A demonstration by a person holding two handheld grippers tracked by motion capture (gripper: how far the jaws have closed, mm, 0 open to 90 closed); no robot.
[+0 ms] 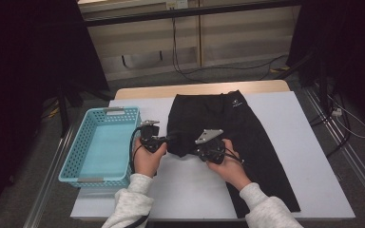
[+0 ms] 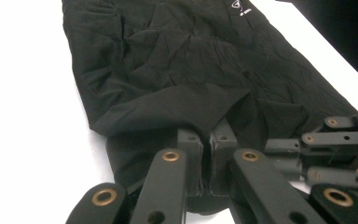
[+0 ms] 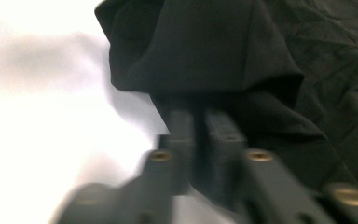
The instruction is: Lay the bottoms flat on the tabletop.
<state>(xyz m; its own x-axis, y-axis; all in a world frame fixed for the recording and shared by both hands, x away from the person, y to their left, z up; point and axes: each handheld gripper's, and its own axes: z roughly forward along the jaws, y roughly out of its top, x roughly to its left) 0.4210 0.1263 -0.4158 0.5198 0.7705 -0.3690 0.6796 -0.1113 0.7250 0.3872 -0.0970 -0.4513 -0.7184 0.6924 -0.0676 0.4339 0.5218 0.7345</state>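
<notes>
Two hand-held claws meet at the near-left hem of black shorts [image 1: 218, 128] spread on a white tabletop [image 1: 309, 156]. The garment lies ahead of both claws, its long axis running away from the person toward the waistband and its small white logo [image 1: 235, 103] at the far edge; a second leg stretches off beyond the right claw toward the near right corner. The left claw [image 1: 168, 138] comes in from the hem's left, the right claw [image 1: 200, 151] just beside it on the right, so the two sit close together with the fabric corner between and in front of them. Seen along the left claw [image 2: 207, 140], its jaws are clenched with a fold of black cloth lying over the tips and pinched there. The right claw [image 3: 200, 122], blurred, likewise stands clenched on the bunched hem. A blue basket [image 1: 78, 154] waits to the left of the left claw, well apart from the shorts; any fold would likely carry the hem forward toward the waistband.
</notes>
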